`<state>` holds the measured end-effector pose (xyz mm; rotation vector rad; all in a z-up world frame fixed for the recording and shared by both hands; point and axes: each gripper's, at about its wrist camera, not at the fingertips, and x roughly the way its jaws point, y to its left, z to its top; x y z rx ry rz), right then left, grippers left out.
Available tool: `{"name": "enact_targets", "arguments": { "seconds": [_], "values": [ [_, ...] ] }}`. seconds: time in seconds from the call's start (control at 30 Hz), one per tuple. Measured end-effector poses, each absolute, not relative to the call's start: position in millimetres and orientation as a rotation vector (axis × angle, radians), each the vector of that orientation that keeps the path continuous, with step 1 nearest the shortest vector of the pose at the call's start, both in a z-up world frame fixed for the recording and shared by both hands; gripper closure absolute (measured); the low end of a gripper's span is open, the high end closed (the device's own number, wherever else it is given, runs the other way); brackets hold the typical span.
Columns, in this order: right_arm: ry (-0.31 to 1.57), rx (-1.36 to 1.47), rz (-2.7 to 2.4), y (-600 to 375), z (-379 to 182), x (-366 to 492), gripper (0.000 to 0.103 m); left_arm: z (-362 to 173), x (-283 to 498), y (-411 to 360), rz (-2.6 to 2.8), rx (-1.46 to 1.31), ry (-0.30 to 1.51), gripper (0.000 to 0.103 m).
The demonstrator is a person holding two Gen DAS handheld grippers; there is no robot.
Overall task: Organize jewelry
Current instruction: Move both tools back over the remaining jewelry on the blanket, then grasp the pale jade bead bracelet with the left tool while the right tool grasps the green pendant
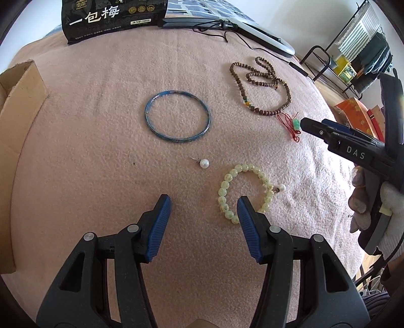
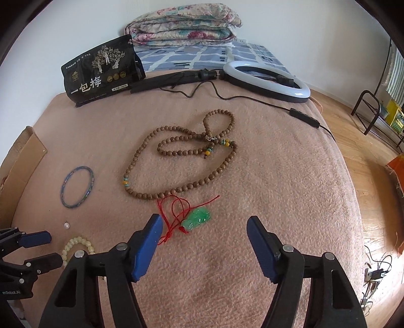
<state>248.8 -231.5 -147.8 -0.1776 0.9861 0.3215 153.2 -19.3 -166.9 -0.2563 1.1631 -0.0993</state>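
Bedroom with a bed and white walls.
Pink blanket [image 2: 252, 201] covers the bed; folded floral quilt [image 2: 184, 22] by the wall [image 2: 63, 30]; wooden floor [image 2: 353, 131]; black metal rack [image 2: 373, 113] at right.

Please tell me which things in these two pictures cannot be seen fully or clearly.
- Pale bead bracelet: left wrist view, near side behind a finger; right wrist view, partly hidden.
- Cardboard box: cut off by the left edge in both views.
- Second pearl earring: appears only in the left wrist view.
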Motion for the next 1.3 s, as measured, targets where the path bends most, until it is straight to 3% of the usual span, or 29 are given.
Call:
{"name": "enact_targets", "arguments": {
  "seconds": [0.1,0.3,0.63,0.7,0.93,1.03,1.3],
  "values": [
    [1.001,-0.154,0.324,-233.9,-152.5,255.1,0.043,-169.5,154.9,-24.5,-0.098,-0.222,1.155,0.049],
    [1.011,-0.147,0.332,-233.5,-161.9,262.7,0.044,-174.8,154.8,-30.9,-0.082,-0.158,1.127,0.058],
    [1.010,-0.149,0.352,-232.9,-172.0,267.4,0.044,-175.9,155.1,-29.4,-0.079,-0.138,1.100,0.082],
    [1.010,-0.152,0.359,-230.4,-171.9,267.1,0.048,-175.8,155.3,-29.8,-0.083,-0.136,1.100,0.084],
    [1.008,-0.169,0.401,-222.1,-172.6,260.6,0.076,-174.5,154.8,-28.2,-0.099,-0.159,1.105,0.096],
    [1.008,-0.169,0.407,-221.9,-172.0,258.2,0.084,-173.7,156.2,-23.9,-0.113,-0.203,1.119,0.096],
    [1.003,-0.178,0.406,-220.0,-168.1,251.6,0.084,-164.3,154.6,-7.8,-0.130,-0.319,1.113,0.098]
  ]
}}
